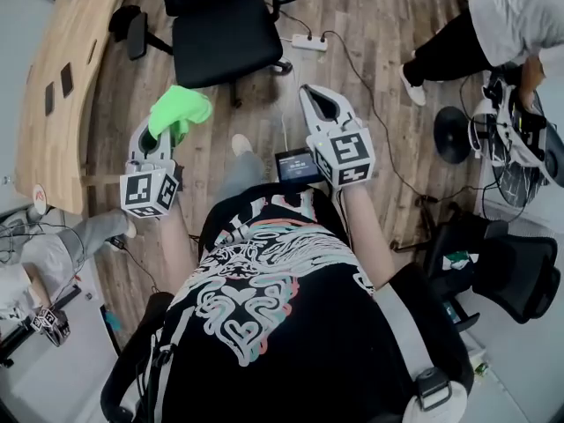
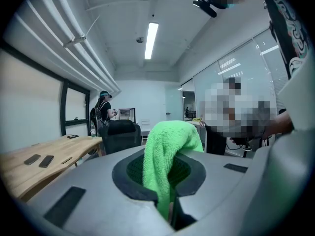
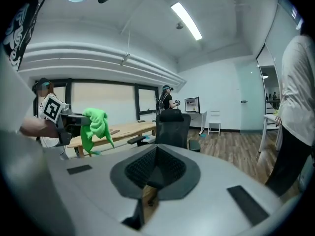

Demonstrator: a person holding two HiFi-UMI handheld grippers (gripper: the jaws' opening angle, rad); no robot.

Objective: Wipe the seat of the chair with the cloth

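We hold 2 grippers above the floor. Left gripper: jaws closed on the green cloth, which bunches above the tips, in the air and not touching the chair. Right gripper: jaws together, nothing between them. The chair's seat is ahead, bare, close to the curved edge of the desk at left. A power strip and cable lie right of the chair. Another person stands at far right. Open boards lie between grippers and chair.
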